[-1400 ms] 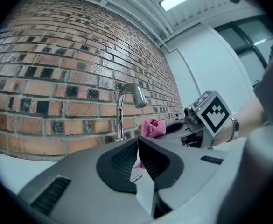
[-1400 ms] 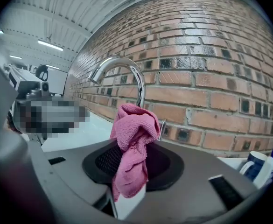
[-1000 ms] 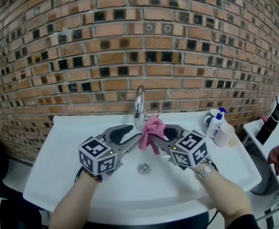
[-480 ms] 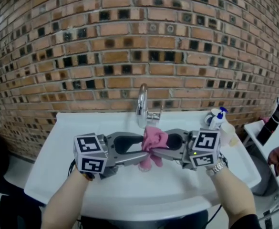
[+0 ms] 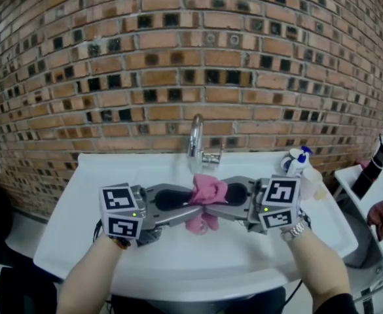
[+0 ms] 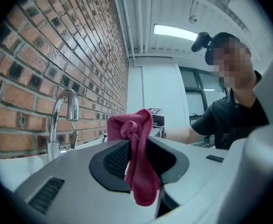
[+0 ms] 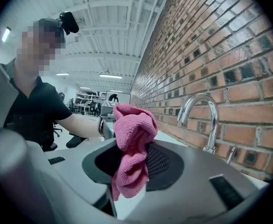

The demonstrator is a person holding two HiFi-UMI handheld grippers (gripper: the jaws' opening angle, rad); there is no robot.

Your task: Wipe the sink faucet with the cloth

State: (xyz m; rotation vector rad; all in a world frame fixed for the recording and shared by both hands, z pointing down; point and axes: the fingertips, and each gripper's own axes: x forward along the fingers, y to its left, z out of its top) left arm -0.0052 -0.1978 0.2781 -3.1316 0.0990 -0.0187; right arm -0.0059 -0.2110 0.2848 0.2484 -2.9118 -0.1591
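Left gripper (image 5: 190, 208) – jaws have just been closing and are now pinched on the cloth (image 5: 207, 190). In the left gripper view the pink cloth passes between the two tips, knotted above them, with a tail hanging below.

Right gripper (image 5: 220, 206) – jaws also clamped on the cloth, from the opposite side. In the right gripper view a bunched fold stands above the tips and a loose end droops under them.

The two grippers face each other, tip to tip, roughly level, with the cloth the only thing between them. Marker cubes sit at the outer ends: left cube (image 5: 121, 213), right cube (image 5: 279, 201). A bare forearm runs back from each, with a watch (image 5: 294, 231) on the right wrist.

The cloth hangs over the sink (image 5: 80, 241), just in front of the faucet (image 5: 194, 142) and below its spout. Both gripper views show the faucet off to one side, clear of the cloth.

The faucet is a chrome gooseneck at the back rim of the sink, with a small lever beside its base. Behind it is a brick wall (image 5: 178, 57).

A white bottle (image 5: 297, 161) with a blue top stands on the sink's right rim, near the right gripper. A black bottle (image 5: 372, 163) stands further right, on a separate surface.
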